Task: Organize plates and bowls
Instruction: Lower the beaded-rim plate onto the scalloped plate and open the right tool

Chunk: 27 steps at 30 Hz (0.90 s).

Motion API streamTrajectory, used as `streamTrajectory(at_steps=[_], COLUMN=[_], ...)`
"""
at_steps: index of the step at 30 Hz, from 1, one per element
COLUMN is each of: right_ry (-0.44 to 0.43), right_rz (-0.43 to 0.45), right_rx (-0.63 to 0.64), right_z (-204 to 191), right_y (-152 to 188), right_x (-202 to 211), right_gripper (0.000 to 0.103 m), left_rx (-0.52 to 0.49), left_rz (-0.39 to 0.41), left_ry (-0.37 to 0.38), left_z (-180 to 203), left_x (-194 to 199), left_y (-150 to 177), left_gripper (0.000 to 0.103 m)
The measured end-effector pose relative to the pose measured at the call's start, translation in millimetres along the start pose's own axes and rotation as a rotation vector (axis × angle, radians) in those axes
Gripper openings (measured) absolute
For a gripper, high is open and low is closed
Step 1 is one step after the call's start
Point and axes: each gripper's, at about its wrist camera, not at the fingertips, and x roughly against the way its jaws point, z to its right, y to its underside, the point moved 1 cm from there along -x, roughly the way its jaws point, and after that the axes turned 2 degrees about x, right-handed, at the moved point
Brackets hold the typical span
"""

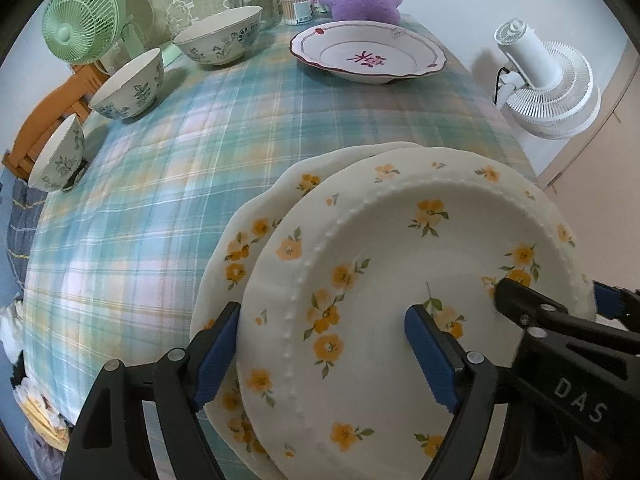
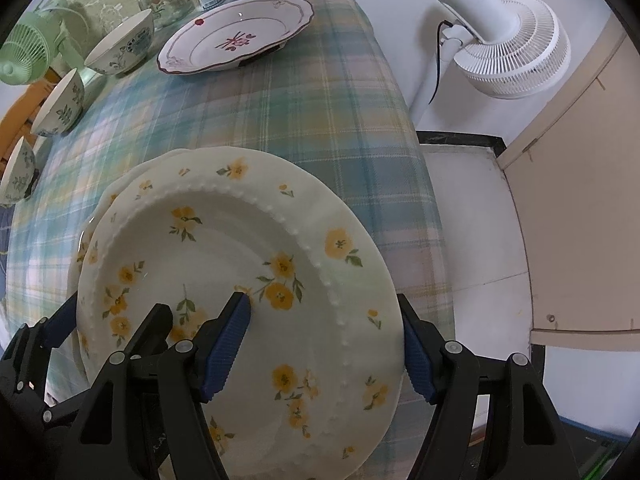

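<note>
Three blue-flowered bowls stand in a row on the left of the checked tablecloth. A red-rimmed plate sits at the far end. Near the front edge, a yellow-flowered plate lies on top of another plate. The left gripper straddles its left rim, jaws open and not pressing. The right gripper straddles its right rim, jaws open too.
</note>
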Motion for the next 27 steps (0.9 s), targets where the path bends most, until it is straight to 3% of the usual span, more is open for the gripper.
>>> streamTrajectory(at_steps=[4, 8, 24, 27], right_ry=[0.03, 0.038, 0.006, -0.012], right_rz=[0.008, 0.014, -0.009, 0.01], right_rx=[-0.002, 0.004, 0.0, 0.005], right_z=[5, 6, -10, -14], right_y=[4, 6, -1, -1], right_x=[6, 11, -1, 6], right_gripper=[0.073, 0.051, 0.059, 0.073], left_rx=[-0.026, -0.017, -0.004, 0.002], left_rz=[0.015, 0.01, 0.012, 0.016], left_ry=[-0.004, 0.016, 0.022, 0.021], left_z=[1, -4, -18, -23], left_x=[7, 10, 15, 21], left_y=[1, 2, 0, -2], left_gripper=[0.084, 0.084, 0.085, 0.085])
